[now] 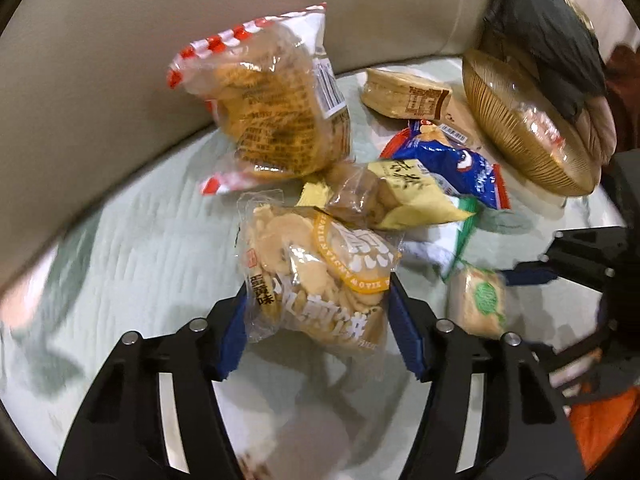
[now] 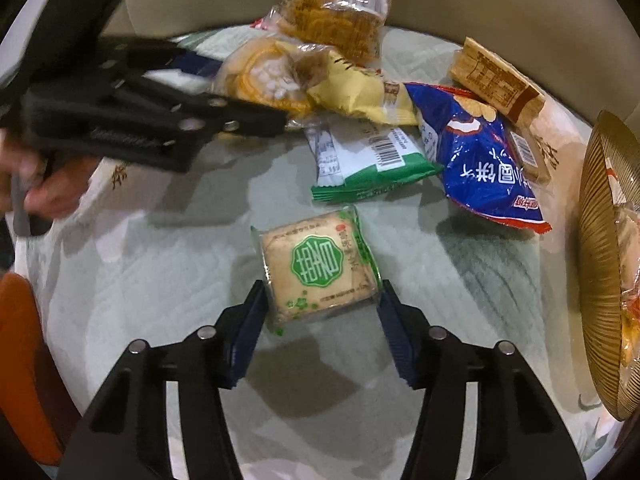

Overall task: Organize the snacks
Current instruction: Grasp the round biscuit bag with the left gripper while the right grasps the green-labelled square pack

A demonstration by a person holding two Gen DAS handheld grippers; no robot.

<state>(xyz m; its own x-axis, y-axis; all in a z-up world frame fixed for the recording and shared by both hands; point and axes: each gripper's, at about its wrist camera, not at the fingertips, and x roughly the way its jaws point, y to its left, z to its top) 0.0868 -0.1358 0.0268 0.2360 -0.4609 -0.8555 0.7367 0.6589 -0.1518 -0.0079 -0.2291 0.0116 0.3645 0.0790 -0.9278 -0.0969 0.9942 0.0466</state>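
Pale green quilted cover [image 2: 132,280] carrying the snacks. Near centre, a square green-label biscuit pack [image 2: 320,268]; beyond it a green-and-white wrapper [image 2: 372,164]; to the right a blue bag [image 2: 484,148]; far right, a ribbed gold bowl [image 2: 600,248].

Clear cookie bag [image 1: 316,280] with orange band, square green-sealed biscuit packet [image 2: 318,266] flat on quilt, blue bag [image 2: 480,152] behind
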